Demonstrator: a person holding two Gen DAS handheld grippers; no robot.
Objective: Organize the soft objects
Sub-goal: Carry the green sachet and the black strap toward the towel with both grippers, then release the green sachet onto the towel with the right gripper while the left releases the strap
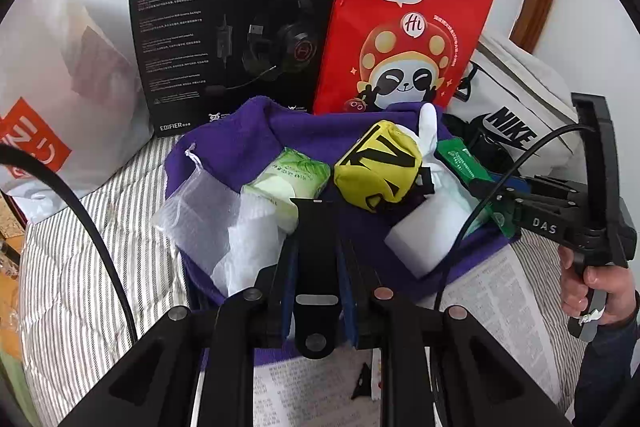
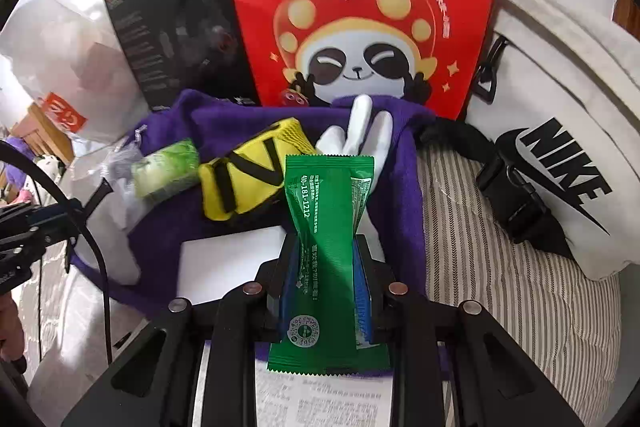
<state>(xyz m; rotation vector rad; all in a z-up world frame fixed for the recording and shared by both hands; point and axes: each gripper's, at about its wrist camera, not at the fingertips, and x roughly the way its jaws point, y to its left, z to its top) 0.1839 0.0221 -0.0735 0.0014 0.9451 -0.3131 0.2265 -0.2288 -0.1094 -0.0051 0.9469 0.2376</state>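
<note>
A purple cloth lies on striped bedding and carries a mesh drawstring pouch, a pale green tissue pack, a yellow pouch with black lettering, a white glove and a white block. My left gripper hangs over the cloth's near edge, shut on a flat black strap-like piece. My right gripper is shut on a green foil packet, pinched at its middle and held above the cloth's right side. The left wrist view shows that right gripper from the side.
A black headset box and a red paper bag stand against the wall behind the cloth. A white Nike bag lies at the right, a white plastic bag at the left. Printed paper lies on the striped bedding.
</note>
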